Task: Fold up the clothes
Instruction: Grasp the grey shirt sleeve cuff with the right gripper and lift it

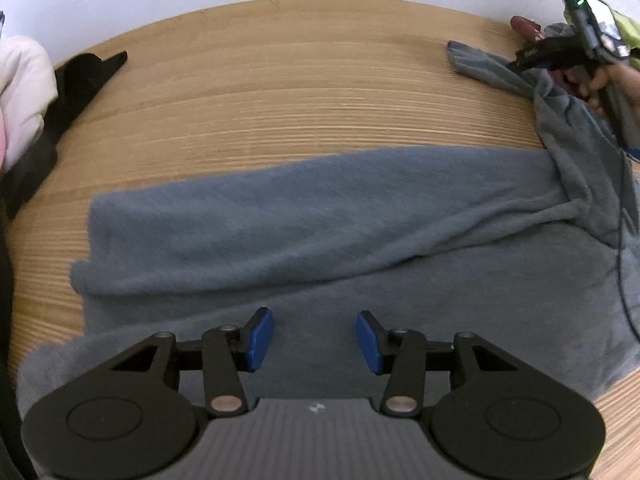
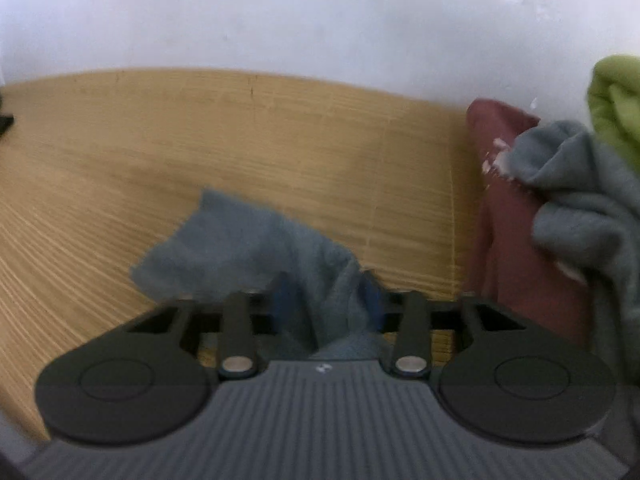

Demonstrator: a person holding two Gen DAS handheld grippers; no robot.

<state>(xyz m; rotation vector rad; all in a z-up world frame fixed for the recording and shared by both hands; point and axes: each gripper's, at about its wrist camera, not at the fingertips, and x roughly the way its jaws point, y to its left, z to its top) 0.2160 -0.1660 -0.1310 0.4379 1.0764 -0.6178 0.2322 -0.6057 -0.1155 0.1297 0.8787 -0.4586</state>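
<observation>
Folding is judged partial: blue-grey garment [image 1: 320,216] lies doubled lengthwise, its sleeve apparently clamped by right gripper [image 2: 326,304], left gripper [image 1: 315,340] spread, empty.

We see a blue-grey fleece garment [image 1: 320,216] spread across the wooden table, its near part folded into a long flat band; one sleeve [image 2: 248,240] rises at the right, lifted and bunched, its cuff hanging free.
</observation>
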